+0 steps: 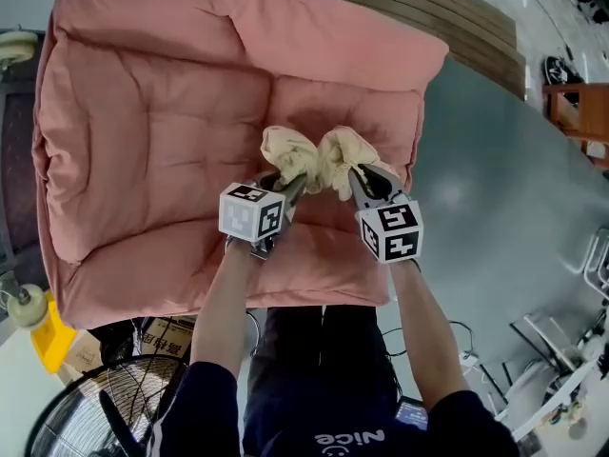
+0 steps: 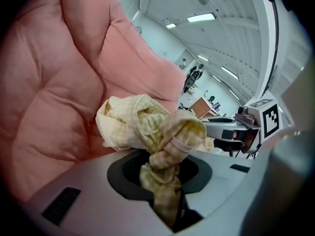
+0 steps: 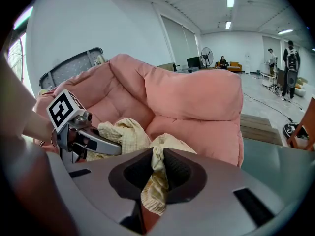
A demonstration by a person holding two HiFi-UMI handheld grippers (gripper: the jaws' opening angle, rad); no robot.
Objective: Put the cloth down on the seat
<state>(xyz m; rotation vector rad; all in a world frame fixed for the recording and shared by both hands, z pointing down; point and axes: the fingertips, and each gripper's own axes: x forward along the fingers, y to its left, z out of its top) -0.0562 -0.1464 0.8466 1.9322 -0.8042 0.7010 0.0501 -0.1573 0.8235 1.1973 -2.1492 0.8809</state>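
Looks steeply down on a large pink quilted padded seat (image 1: 152,122) with a thick backrest, standing on a smooth grey floor (image 1: 495,188). Shows a crumpled pale yellow checked cloth (image 1: 319,158) gathered into two bunches side by side over the front middle of the seat cushion; cannot tell whether touching the padding or just above it. Pinches one twisted end of the cloth in the left gripper (image 1: 290,187), jaws clamped on a thick wad of fabric. Pinches the other end in the right gripper (image 1: 354,181), jaws nearly together on a thin fold. Sets both grippers close beside each other, tips pointing toward the backrest. Includes a black wire-caged fan (image 1: 86,417) at bottom left, near the seat's front corner.
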